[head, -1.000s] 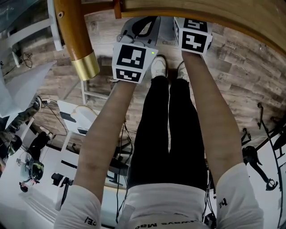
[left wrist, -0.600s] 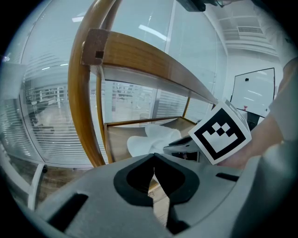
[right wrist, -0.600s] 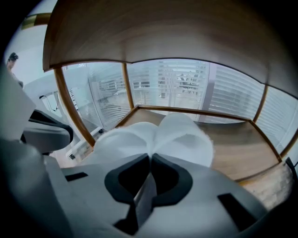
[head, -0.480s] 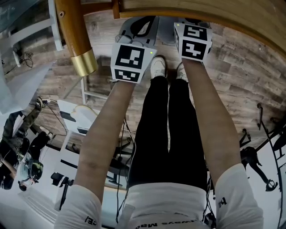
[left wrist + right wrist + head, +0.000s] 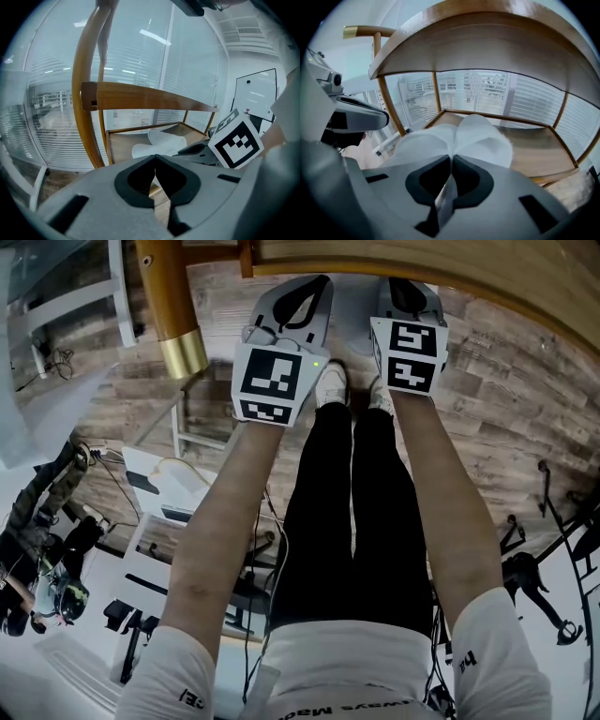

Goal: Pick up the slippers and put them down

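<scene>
**Both grippers drawn back from under the table**

Since 1 second ago, both grippers have come nearer to the person, and more of their grey bodies now shows clear of the tabletop (image 5: 441, 268) edge. The right gripper (image 5: 451, 159) has shifted most.

Its jaws are pressed together on the near edge of the 2 white slippers (image 5: 464, 136). The slippers fan out left and right from the tips, and a pale strip shows in the slit between the pads. They lie over the low wooden shelf (image 5: 539, 150), toward its near left part.

The left gripper (image 5: 155, 161) has its jaws closed tip to tip with nothing between them; only wood shows through the slit. It hangs just left of the right gripper, level with it, both pointing away from the person. From its view the slippers sit beyond its tips on the shelf, with the nose of the right gripper against their right end.

Seen from the head, the person's 2 arms reach down on either side of the legs above a plank floor (image 5: 487, 399). A wooden table leg (image 5: 167, 287) with a brass cap stands to the far left.
</scene>
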